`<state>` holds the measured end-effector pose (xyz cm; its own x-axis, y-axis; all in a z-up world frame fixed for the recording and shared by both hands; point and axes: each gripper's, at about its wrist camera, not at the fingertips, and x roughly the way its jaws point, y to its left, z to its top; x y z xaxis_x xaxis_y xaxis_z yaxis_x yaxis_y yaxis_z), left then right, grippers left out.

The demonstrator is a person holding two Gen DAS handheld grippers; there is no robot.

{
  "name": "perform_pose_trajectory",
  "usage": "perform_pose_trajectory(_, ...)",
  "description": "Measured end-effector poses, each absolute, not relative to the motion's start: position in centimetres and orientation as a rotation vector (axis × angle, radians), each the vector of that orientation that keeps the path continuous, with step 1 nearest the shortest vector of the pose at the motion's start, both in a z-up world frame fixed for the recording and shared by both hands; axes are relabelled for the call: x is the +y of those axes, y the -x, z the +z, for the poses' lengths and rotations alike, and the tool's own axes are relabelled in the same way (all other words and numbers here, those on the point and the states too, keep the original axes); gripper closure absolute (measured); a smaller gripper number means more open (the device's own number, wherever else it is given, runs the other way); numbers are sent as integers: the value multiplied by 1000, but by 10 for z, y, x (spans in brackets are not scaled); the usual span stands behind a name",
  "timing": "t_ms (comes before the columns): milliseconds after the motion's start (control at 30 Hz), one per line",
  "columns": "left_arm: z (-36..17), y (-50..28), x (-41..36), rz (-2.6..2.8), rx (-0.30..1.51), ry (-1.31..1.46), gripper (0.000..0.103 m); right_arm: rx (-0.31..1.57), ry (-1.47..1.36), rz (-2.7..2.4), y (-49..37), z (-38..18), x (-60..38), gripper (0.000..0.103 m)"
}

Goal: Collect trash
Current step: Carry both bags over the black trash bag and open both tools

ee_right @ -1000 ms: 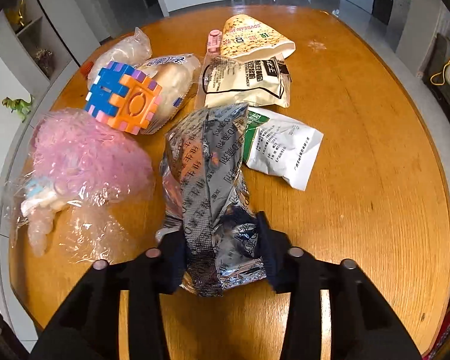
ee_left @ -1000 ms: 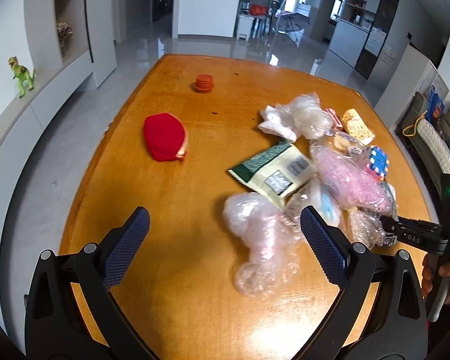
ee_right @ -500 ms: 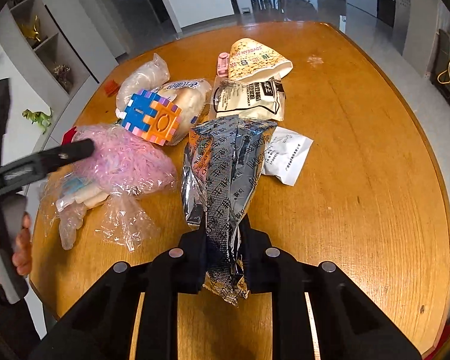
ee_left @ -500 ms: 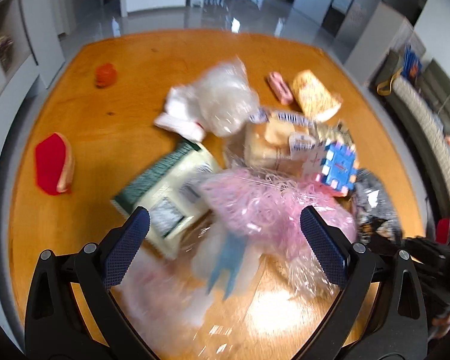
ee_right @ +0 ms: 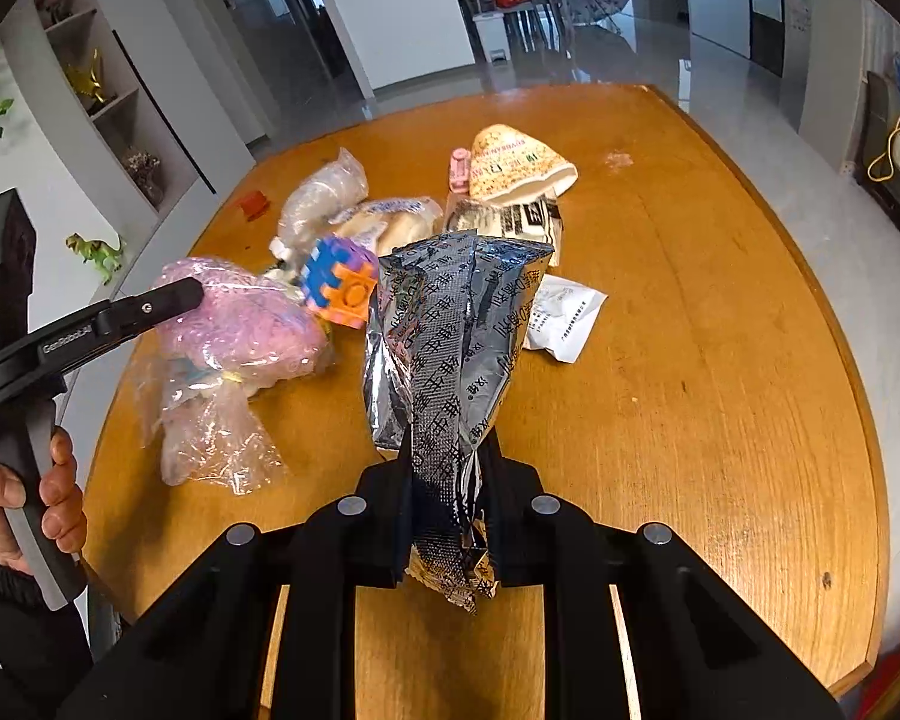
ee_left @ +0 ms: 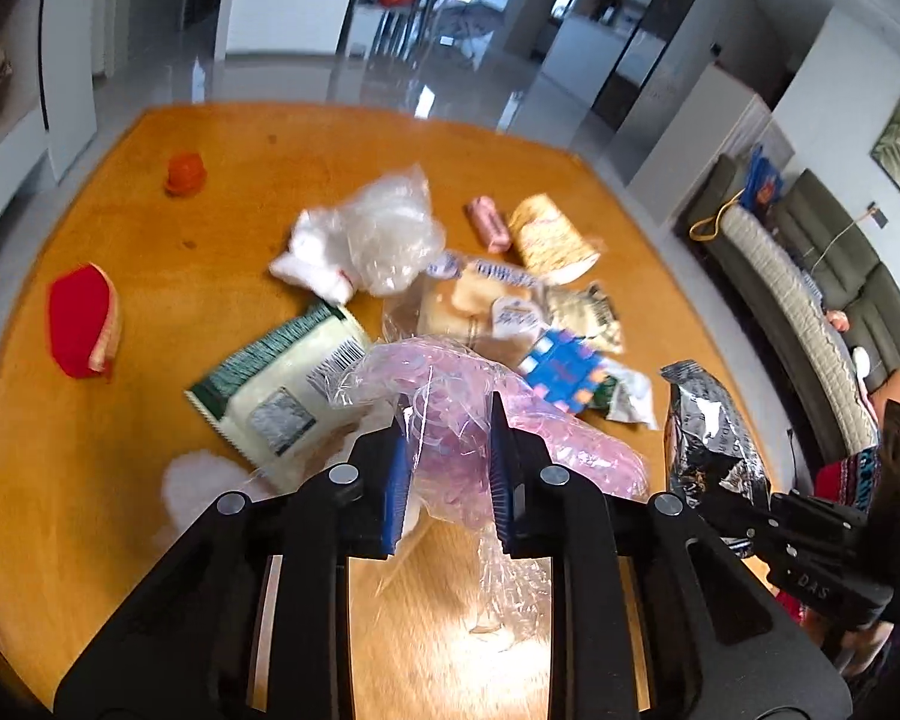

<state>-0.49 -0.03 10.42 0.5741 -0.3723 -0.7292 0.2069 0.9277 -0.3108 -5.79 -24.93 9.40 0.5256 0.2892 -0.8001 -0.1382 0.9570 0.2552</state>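
A wooden table (ee_right: pixel 720 360) carries a heap of wrappers and bags toward its left half. Largest in the heap is the pink plastic bag (ee_left: pixel 450 420), whose clear neck sits between the jaws of the left gripper (ee_left: pixel 447 480); the blue pads are closed in on the film, pinching it, while the bag's bulk bulges forward and to the right of the fingers. Next, the silver foil bag (ee_right: pixel 450 372) stands up off the table, its lower end clamped between the nearly shut jaws of the right gripper (ee_right: pixel 450 510), its crumpled tail hanging below them. Behind lie a green-and-white packet (ee_left: pixel 282 384), a clear bag (ee_left: pixel 384 234), a bread bag (ee_left: pixel 474 306) and a cone-shaped paper cup (ee_right: pixel 516 168). Smaller: a blue-and-orange block toy (ee_right: pixel 339 285) just beside the pink bag, a red pouch (ee_left: pixel 84 330), and an orange cap (ee_left: pixel 185 174) well apart.
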Motion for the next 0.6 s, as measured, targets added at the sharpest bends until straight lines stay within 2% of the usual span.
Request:
perform_pose_trajectory(200,138,59,31,-285,793,191,81,935,-126,326,85,119,-221,83)
perform_pose_trajectory(600,153,182,146,-40,669,273,81,910,14,663,137,134,-85,83)
